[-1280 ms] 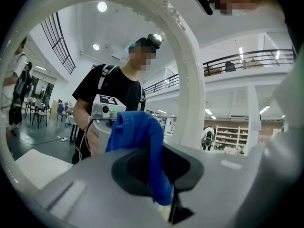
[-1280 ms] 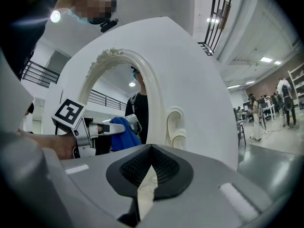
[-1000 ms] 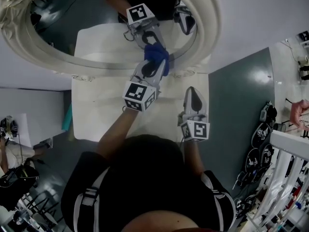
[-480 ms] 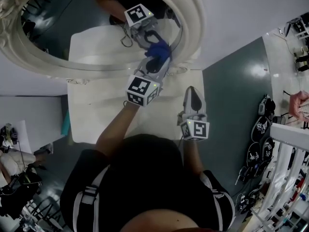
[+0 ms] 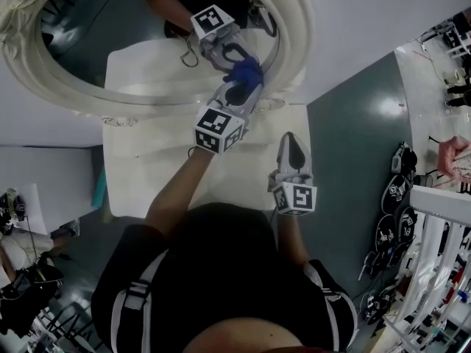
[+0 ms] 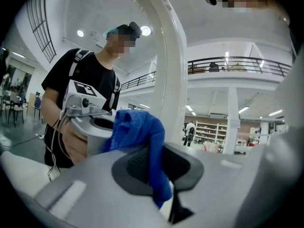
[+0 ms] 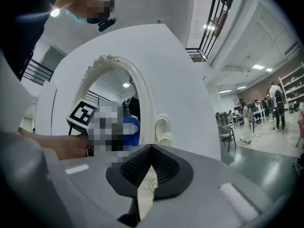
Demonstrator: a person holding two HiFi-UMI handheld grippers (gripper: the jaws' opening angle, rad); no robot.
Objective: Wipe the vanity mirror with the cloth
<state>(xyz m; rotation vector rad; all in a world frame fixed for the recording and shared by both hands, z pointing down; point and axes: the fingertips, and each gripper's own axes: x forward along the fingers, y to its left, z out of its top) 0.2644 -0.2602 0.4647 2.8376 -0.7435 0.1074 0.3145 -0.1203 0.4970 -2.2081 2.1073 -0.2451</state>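
Holding a blue cloth: left tongs, closed on it, with folds bunched above the pads and one fold hanging down between them. Cloth location: against the glass of the vanity mirror, close to the lower right inner edge of its ornate white frame. The glass reflects the tongs and the person holding them. Right tongs: closed with nothing between them, tips together, held over the white bench just beside the left tongs, clear of the mirror. Mirror stands upright on the bench.
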